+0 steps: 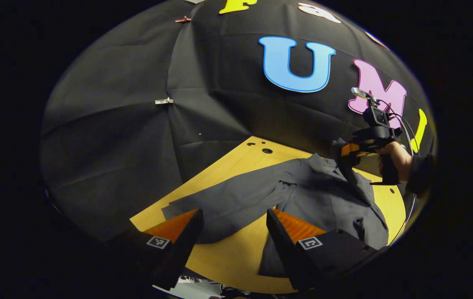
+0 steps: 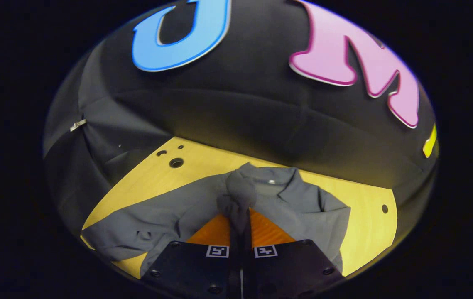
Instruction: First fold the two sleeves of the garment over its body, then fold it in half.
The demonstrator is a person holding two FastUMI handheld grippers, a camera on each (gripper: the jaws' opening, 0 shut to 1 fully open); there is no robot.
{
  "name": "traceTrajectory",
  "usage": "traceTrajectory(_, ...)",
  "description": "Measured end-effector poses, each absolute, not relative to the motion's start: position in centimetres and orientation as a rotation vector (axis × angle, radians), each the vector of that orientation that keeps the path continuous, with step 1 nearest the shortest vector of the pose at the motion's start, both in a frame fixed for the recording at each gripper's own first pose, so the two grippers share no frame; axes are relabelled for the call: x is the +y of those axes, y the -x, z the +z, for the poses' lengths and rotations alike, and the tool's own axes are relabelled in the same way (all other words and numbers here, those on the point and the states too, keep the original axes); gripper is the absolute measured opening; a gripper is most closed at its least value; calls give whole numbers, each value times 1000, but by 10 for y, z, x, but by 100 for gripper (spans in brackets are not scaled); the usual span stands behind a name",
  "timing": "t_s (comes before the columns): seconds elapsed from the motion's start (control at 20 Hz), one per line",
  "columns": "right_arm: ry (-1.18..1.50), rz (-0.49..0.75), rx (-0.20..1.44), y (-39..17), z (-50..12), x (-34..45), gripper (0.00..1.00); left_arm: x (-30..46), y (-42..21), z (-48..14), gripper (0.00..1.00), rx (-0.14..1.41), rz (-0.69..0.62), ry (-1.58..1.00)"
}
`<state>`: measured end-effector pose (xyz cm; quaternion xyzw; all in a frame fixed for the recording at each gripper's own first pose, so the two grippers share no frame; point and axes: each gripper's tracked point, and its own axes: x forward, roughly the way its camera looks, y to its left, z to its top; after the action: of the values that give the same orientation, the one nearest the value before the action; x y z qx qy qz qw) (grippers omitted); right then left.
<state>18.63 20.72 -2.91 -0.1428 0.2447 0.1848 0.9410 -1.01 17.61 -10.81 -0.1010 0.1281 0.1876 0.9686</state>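
Observation:
A grey collared garment (image 1: 323, 195) lies spread on the yellow wooden table (image 1: 236, 257). One long sleeve (image 1: 224, 199) stretches flat toward the left edge. My left gripper (image 1: 234, 214) hovers open over that sleeve, fingers wide apart, nothing between them. Farther right, a hand holds my right gripper (image 1: 350, 151) near the collar with fabric drawn up to it. In the right gripper view, my right gripper (image 2: 239, 220) is shut on a bunched fold of grey fabric (image 2: 238, 195), lifted in front of the collar (image 2: 278, 180). The garment's body (image 2: 302, 211) lies beneath; the table (image 2: 369, 232) shows beside it.
Round holes (image 1: 267, 150) are drilled in the table's far corner, also seen as holes (image 2: 176, 162) in the right gripper view. The black cloth wall stands close behind the table, held with a small clip (image 1: 164, 101). The table's near edge runs just below my left fingers.

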Motion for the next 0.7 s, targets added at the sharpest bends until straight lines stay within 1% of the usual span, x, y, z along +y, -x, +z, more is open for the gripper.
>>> traceTrajectory(0.2, 341, 436, 577, -161, -77, 247, 7, 194, 19, -112, 96, 259, 419, 223)
traceTrajectory(0.25, 345, 446, 602, -155, -90, 255, 9, 197, 22, -112, 96, 258, 428, 233)
traceTrajectory(0.3, 344, 454, 627, -149, -100, 261, 11, 201, 23, -116, 96, 261, 437, 243)
traceTrajectory(0.4, 328, 464, 676, -136, -117, 270, 21, 205, 27, -124, 96, 278, 453, 264)
traceTrajectory(0.45, 319, 464, 694, -130, -122, 272, 24, 208, 28, -128, 96, 287, 460, 279)
traceTrajectory(0.5, 302, 472, 711, -128, -128, 278, 15, 208, 28, -132, 96, 293, 461, 299)
traceTrajectory(0.65, 265, 499, 712, -108, -125, 283, 84, 218, 28, -143, 96, 304, 474, 339)
traceTrajectory(0.7, 273, 491, 695, -106, -120, 278, 95, 224, 29, -148, 96, 311, 486, 351)
